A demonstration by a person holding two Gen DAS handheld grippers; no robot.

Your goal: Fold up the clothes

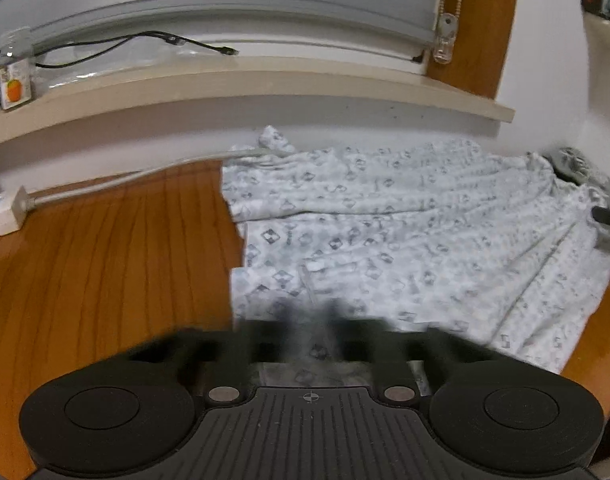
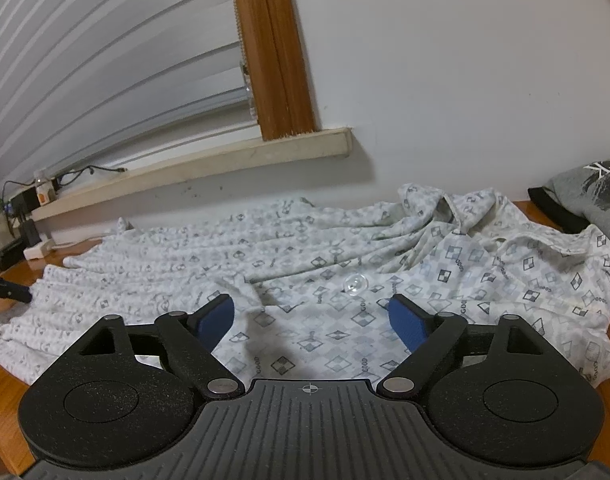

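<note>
The shirt [image 2: 345,272] under my grippers is white with grey and blue diamond checks, and the word "GOOD" repeats across the cloth, running along short chains of rings. To the far right of my right gripper [image 2: 311,312] a grey garment [image 2: 593,192] shows large white letters, upside down and cut off at the frame edge; I can make out only "CK". Off to the left of my left gripper [image 1: 311,320], on the window sill [image 1: 265,80], a small bottle [image 1: 14,80] carries an orange picture on its label; its print is too small to read.

The shirt lies spread on the wooden table [image 1: 105,248], its long axis running across in front of me: collar [image 2: 457,216] ahead and to the right of my right gripper, hem end toward my left one. A clear button [image 2: 355,283] sits just ahead of my right gripper, between the lines of its blue pads [image 2: 215,318].

My right gripper stands wide apart just above the shirt front, with nothing pinched. My left gripper is blurred over the shirt's near edge; its fingers are brought together, and I cannot tell whether cloth is caught between them.
</note>
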